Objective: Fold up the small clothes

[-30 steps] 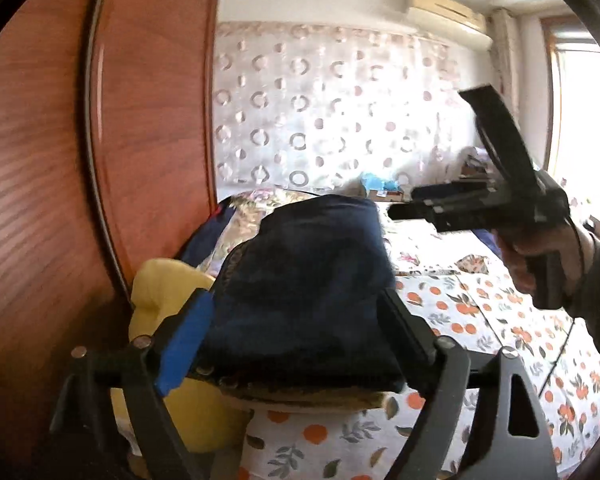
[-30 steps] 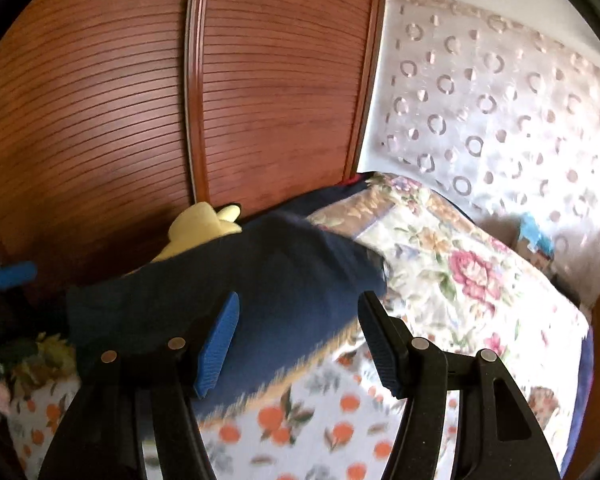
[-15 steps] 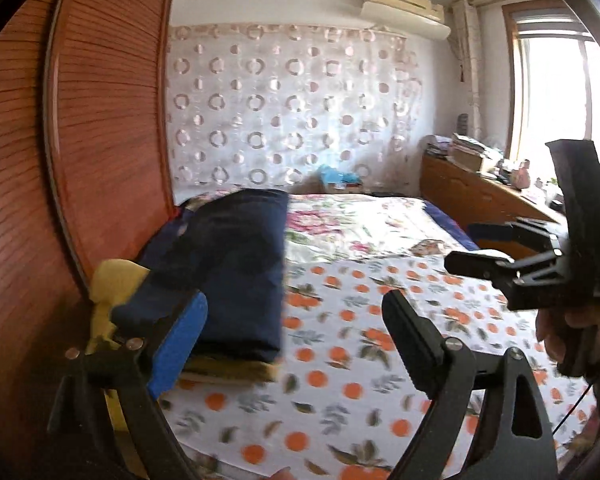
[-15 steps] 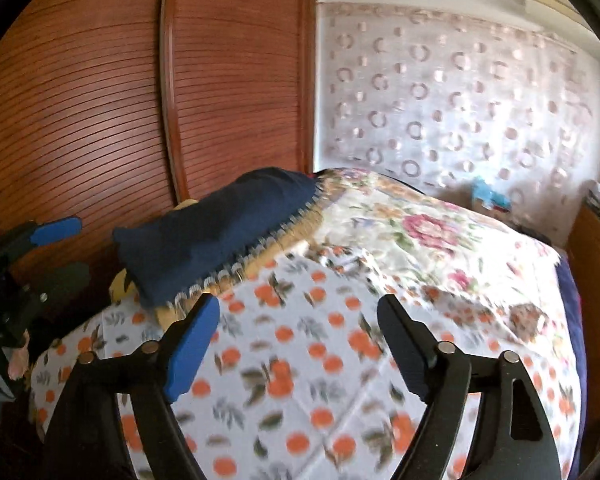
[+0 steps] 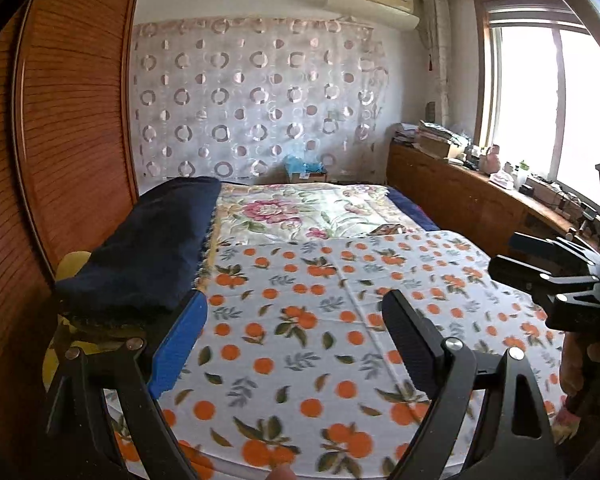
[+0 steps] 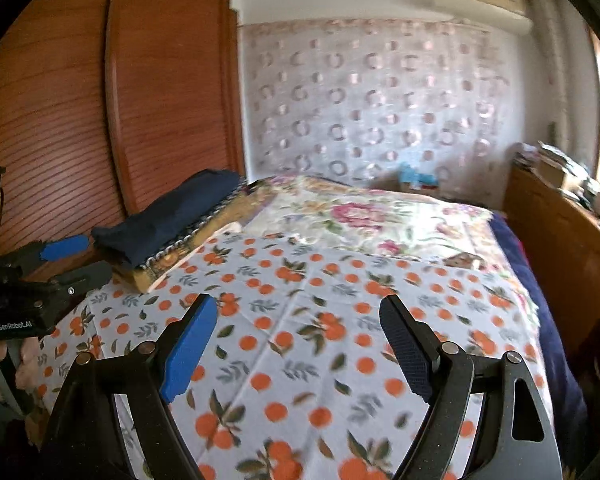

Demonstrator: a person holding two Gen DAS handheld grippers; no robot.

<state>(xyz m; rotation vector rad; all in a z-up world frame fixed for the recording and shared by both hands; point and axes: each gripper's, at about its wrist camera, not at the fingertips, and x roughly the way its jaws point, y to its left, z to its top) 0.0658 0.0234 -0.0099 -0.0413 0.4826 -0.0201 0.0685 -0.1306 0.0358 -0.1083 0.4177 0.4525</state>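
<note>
A folded navy-blue garment (image 5: 156, 248) lies on a patterned pillow at the bed's left side by the headboard; it also shows in the right wrist view (image 6: 168, 216). My left gripper (image 5: 296, 344) is open and empty, held above the orange-print sheet (image 5: 300, 340), with the garment just beyond its blue left finger. My right gripper (image 6: 296, 344) is open and empty above the same sheet (image 6: 308, 352). It appears from the side in the left wrist view (image 5: 540, 264). The left gripper shows at the left edge of the right wrist view (image 6: 68, 260).
A wooden headboard (image 5: 60, 140) stands at the left. A floral quilt (image 5: 312, 208) covers the far half of the bed. A yellow cushion (image 5: 70, 260) sits under the pillow. A wooden cabinet (image 5: 460, 200) with clutter runs below the window at the right.
Both grippers have pulled back from the navy garment, which stays on the pillow. The views now take in the whole bed and room.
</note>
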